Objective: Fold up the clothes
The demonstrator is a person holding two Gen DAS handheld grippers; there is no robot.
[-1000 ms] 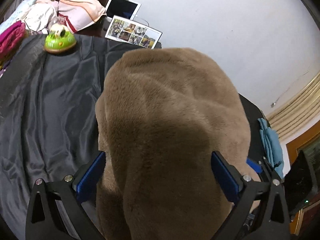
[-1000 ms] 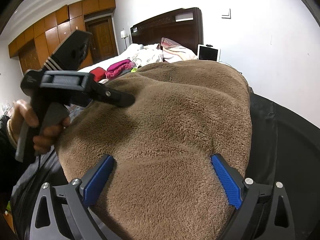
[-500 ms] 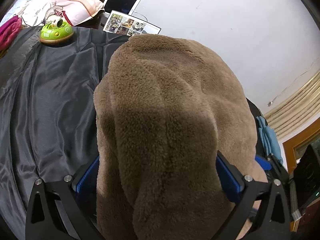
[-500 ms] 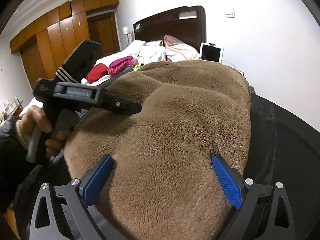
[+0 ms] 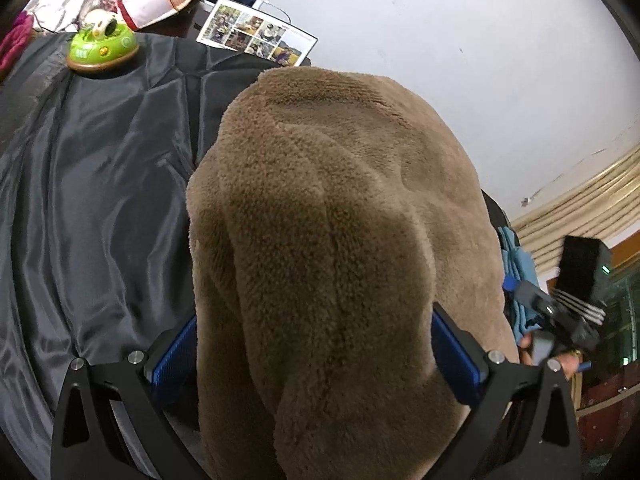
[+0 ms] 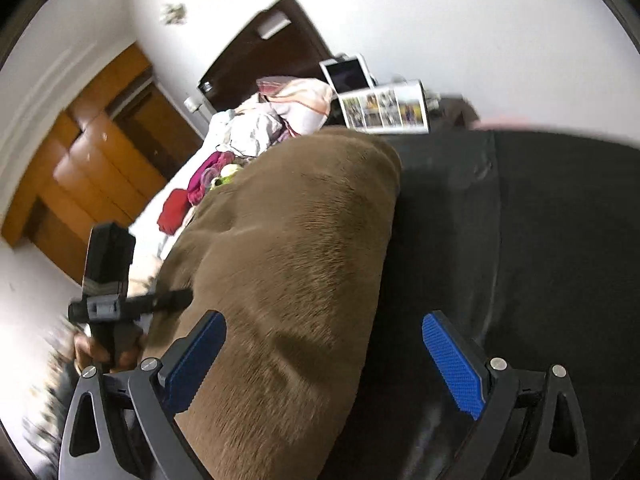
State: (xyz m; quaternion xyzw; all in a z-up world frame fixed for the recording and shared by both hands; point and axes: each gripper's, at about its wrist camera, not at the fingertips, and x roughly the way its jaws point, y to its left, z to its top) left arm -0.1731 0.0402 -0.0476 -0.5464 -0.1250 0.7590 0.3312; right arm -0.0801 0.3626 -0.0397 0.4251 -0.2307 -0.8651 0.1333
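Though bunched, plush brown fleece [image 5: 344, 240].

A dark grey, shiny cloth [image 5: 92, 184] covered the work surface and lay in long wrinkles. On it rested the brown fleece garment [image 5: 340, 240], bunched in a thick heap. Near the far edge stood a green toy [image 5: 103, 49] and, beside it, a sheet of photos [image 5: 256, 38]. Light blue cloths [image 5: 516, 256] lay at the right edge.
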